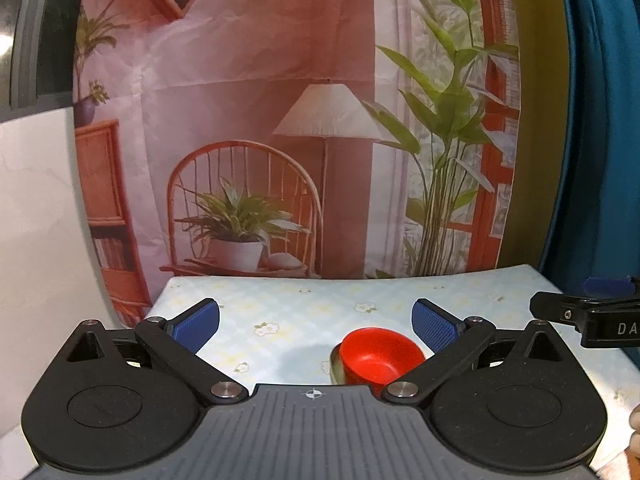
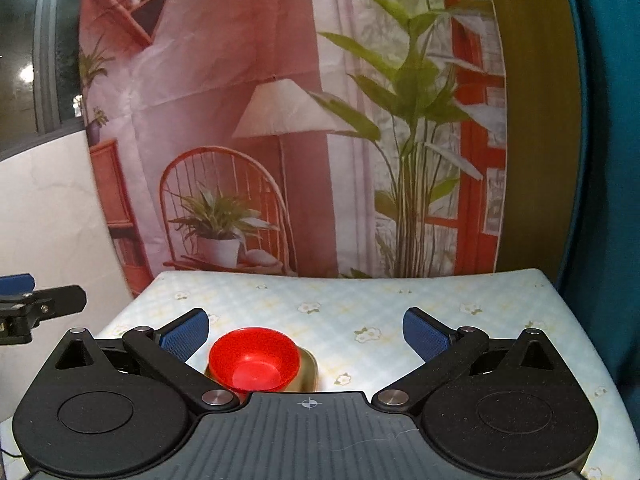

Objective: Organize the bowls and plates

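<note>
A small red bowl [image 1: 378,358] sits inside a gold-coloured plate [image 1: 335,364] on the floral tablecloth. In the right wrist view the red bowl [image 2: 254,362] rests on the same gold plate [image 2: 309,368]. My left gripper [image 1: 316,322] is open and empty, held above the table with the bowl near its right finger. My right gripper [image 2: 306,330] is open and empty, with the bowl near its left finger. Each gripper's tip shows at the edge of the other's view: the right gripper [image 1: 588,312], the left gripper [image 2: 28,304].
The table with a pale checked floral cloth [image 2: 400,304] stands against a printed backdrop [image 1: 280,140] of a chair, lamp and plants. A white wall [image 1: 36,220] lies to the left and a teal curtain [image 2: 608,160] to the right.
</note>
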Demonstrator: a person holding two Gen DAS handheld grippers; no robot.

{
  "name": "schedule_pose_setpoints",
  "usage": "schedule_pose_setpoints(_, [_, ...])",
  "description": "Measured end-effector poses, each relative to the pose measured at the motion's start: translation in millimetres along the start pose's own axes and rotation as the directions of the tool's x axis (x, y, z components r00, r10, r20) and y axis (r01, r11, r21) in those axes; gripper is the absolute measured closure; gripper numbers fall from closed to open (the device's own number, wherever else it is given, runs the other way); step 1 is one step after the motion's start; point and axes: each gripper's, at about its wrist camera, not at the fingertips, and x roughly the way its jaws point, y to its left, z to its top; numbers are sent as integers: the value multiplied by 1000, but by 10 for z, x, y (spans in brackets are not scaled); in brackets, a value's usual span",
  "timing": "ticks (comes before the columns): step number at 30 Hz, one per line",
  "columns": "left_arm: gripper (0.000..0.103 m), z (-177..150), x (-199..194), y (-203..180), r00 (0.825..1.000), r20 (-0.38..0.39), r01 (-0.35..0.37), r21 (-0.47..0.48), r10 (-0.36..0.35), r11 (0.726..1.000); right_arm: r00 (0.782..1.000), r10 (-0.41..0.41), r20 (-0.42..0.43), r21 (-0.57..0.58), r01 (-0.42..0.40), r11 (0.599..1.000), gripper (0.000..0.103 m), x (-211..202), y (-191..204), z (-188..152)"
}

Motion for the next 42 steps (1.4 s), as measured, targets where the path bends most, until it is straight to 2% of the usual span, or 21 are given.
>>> schedule_pose_setpoints(6, [0,-22,-158,-58,998,20,-66,62,65,996,1000,4,8,-12,-4,1000,0,-164,119,-82])
schedule_pose_setpoints(17, [0,-113,-345,-5,998,56,-2,21,0,1000,999,-9,40,-21,10,1000,0,-394,225,-203])
schedule_pose_setpoints(23, [0,-128,-355,0,997,72,-20,22,18,1000,998,-35,55,12,34,999,0,-428,140,-215])
schedule_pose_setpoints(29, [0,-161,-337,3,998,47,-42,23,40,999,997,-48,57,24,47,999,0,-423,113,-231])
schedule_pose_setpoints(42, [0,-179,-338,5,999,36,-16,36,15,999,998,-41,36,19,40,999,0,-374,142,-244])
